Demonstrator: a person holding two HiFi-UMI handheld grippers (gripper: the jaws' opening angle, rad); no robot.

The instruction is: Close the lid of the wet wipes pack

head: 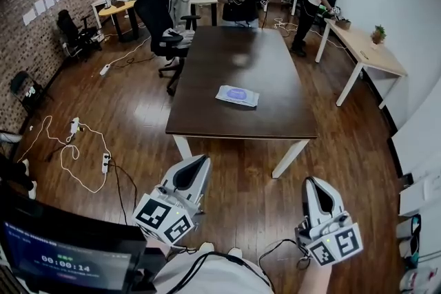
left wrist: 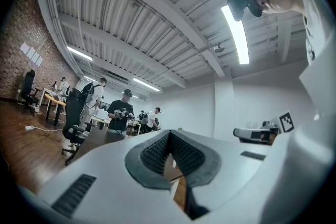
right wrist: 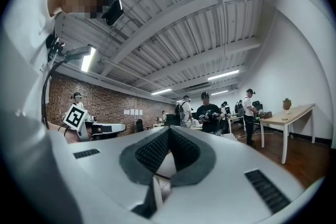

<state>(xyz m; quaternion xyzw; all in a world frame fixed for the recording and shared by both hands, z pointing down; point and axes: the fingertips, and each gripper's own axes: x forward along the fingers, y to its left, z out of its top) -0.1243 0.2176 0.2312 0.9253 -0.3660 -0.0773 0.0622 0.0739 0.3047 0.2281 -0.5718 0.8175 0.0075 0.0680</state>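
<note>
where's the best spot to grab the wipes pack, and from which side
Probably its near long edge, coming down from the near side. The pack lies flat and thin on the table, so only an edge gives the jaws a pinch, and the blue middle patch, likely the lid, stays free.

Jaws pressed together with nothing between them, the right gripper (right wrist: 169,132) points across an open workroom. To its left, the left gripper (right wrist: 113,128) carries a marker cube (right wrist: 75,116) before a brick wall (right wrist: 113,105). Just beyond its tips stands a person in a black shirt and cap (right wrist: 210,114); farther right, another person (right wrist: 249,106) stands at a light wooden table (right wrist: 291,113) bearing a potted plant (right wrist: 286,104).
</note>
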